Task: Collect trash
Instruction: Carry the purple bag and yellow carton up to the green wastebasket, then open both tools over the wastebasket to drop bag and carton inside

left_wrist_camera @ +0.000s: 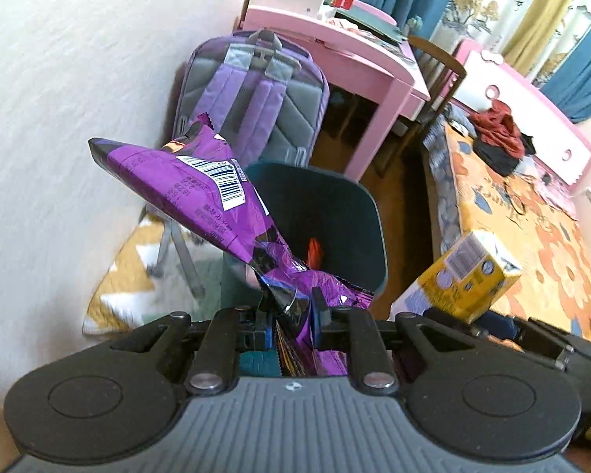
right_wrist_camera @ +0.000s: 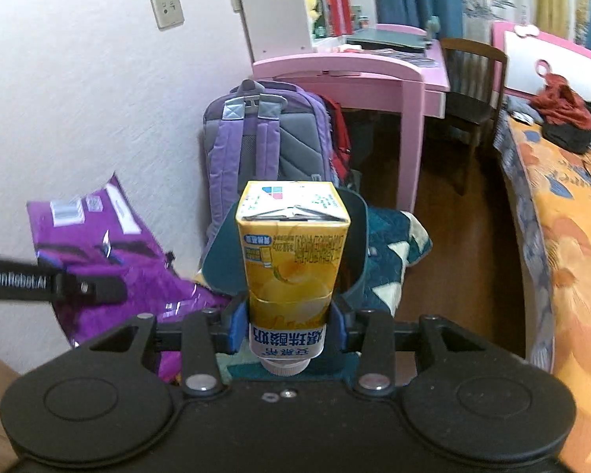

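My left gripper (left_wrist_camera: 293, 315) is shut on a crumpled purple snack wrapper (left_wrist_camera: 201, 193), which sticks up and left in front of a dark teal bin (left_wrist_camera: 370, 213). Something orange (left_wrist_camera: 315, 252) lies inside the bin. My right gripper (right_wrist_camera: 289, 325) is shut on a yellow drink carton (right_wrist_camera: 291, 244), held upside down with its white cap towards the camera. The same carton (left_wrist_camera: 465, 276) shows at the right of the left wrist view. In the right wrist view the wrapper (right_wrist_camera: 110, 244) and the left gripper's black finger (right_wrist_camera: 59, 283) appear at the left, and the bin (right_wrist_camera: 220, 260) stands behind the carton.
A purple and grey backpack (left_wrist_camera: 252, 90) leans against the white wall beside a pink desk (left_wrist_camera: 335, 39). A bed with an orange flowered cover (left_wrist_camera: 532, 236) runs along the right, with clothes (left_wrist_camera: 496, 134) on it. A patterned rug (left_wrist_camera: 130, 272) lies left of the bin, and a wooden chair (right_wrist_camera: 472, 79) is at the desk.
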Demonstrator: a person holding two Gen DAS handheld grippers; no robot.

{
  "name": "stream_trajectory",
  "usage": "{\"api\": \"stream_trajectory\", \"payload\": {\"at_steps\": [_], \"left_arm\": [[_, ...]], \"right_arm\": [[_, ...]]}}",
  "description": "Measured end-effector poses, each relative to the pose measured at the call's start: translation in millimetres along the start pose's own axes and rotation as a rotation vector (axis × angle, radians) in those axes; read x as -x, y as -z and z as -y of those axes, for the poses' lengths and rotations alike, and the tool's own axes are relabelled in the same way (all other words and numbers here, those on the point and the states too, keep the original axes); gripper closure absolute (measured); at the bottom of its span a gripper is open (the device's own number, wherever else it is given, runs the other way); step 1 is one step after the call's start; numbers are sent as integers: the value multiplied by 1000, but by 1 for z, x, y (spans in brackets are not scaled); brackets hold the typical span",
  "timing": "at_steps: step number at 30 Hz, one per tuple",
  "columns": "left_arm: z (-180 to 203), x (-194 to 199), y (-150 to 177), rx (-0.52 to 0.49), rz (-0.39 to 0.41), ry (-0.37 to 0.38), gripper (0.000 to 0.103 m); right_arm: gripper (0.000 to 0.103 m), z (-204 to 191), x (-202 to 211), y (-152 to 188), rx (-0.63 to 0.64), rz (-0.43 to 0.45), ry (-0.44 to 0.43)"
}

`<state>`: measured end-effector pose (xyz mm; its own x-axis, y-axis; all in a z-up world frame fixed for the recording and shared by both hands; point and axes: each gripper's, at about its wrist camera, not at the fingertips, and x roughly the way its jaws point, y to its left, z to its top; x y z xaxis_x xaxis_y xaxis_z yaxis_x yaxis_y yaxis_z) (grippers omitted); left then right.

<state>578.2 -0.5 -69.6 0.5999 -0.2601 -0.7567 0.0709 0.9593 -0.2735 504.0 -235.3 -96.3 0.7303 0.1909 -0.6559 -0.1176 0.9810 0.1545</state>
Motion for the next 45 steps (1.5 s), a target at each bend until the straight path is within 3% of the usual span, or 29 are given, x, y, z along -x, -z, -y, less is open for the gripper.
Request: {"api": "stream_trajectory", "payload": {"at_steps": [6,17,26,36,38,43,45], "left_arm": [[24,-53,-44,-51,-29,-52,87],[53,-148,-76,-76,-140,-151,86],[69,-198,-75,-138,-205,-231,86],[83,-234,-69,-178,-282,-281,82],[85,-239,-68,-169,-298,-287,76],[80,-243,-68,-111,-307,-281,45],[76,-240,-67,-78,-303,-271,41]], "right_arm": [[62,14,-45,-31,54,-55,-45],[62,28,-135,-50,160,-190,-79],[62,35,-175,-40,221,-279,-93],[62,34,-191,-32,260,-329,-87],[60,37,-191,-34,255,-332,-96],[55,44,-185,-35,257,-322,-117],[54,45,-183,-35,257,-321,-123]]}}
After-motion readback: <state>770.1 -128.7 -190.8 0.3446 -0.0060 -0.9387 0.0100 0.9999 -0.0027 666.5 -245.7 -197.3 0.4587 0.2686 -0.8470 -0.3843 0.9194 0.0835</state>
